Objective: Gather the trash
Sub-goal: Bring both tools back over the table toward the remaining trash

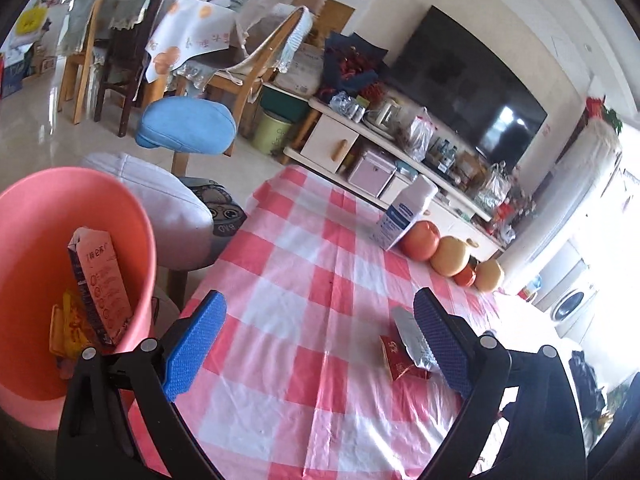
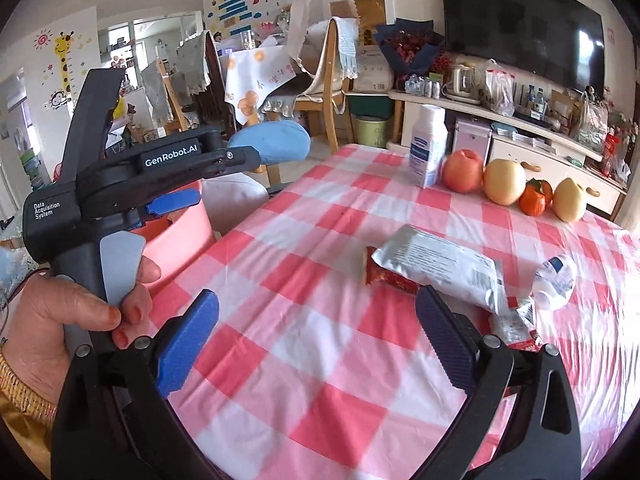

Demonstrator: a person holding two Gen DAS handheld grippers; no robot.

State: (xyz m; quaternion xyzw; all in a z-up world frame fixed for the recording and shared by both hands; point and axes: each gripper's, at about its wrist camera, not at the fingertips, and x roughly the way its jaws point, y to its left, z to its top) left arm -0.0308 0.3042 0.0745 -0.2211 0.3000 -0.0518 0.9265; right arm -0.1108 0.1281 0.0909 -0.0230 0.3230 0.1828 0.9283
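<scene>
On the left tongs: "GenRobot.AI", "Data Acquisition System".

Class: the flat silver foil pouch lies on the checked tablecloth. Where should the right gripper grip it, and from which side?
Grip the flat silver foil pouch at its raised near-left corner, which rests on the red wrapper. Approach low from the near side with the open right gripper; elsewhere it lies flat.

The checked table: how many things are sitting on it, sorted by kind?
Fruit: 4 (apple, two pears, orange)
Upright white bottle: 1
Crushed plastic bottle: 1
Silver pouch: 1
Red wrappers: 2
Total: 9
</scene>
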